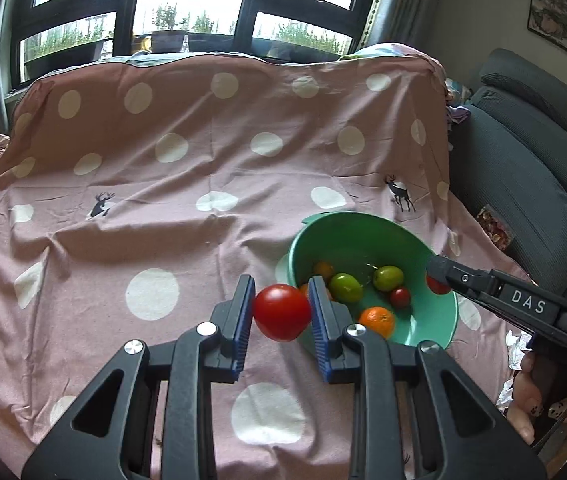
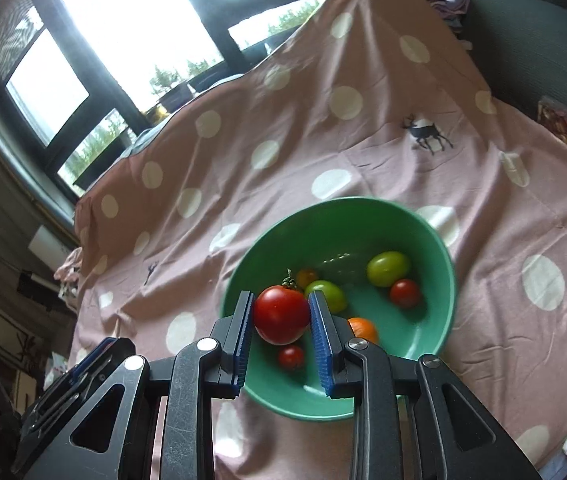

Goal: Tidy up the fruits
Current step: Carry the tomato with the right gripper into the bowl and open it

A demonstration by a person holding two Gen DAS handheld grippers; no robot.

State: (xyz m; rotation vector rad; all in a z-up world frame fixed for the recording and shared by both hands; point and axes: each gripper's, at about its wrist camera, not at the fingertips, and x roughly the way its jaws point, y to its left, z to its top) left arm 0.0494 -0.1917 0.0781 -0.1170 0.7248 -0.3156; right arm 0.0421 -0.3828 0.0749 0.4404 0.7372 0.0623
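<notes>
We see two grippers, each clamping a red tomato between blue ribbed pads. In the left wrist view, the left gripper sits at lower centre of the frame, its jaws closed narrowly on a large red tomato, the pads pressing both sides of it. This tomato hangs just left of the green bowl, in front of its near rim. The bowl stands right of centre on a pink cloth with white dots and small deer prints; we cannot tell what the cloth covers.

Inside the bowl we count two green fruits, an orange, a small red tomato and a small orange fruit partly hidden at the back. The right gripper reaches in from the right edge of that view, its tip over the bowl's right rim with a bit of red showing at it. A hand shows at the lower right.

In the right wrist view, the right gripper has its jaws drawn in tight on a second red tomato with a green stem, held above the left inner part of the bowl. Below it lies another small red tomato. Part of the left gripper shows at the lower left of this view. Dark-framed windows fill the top of the left wrist view.
</notes>
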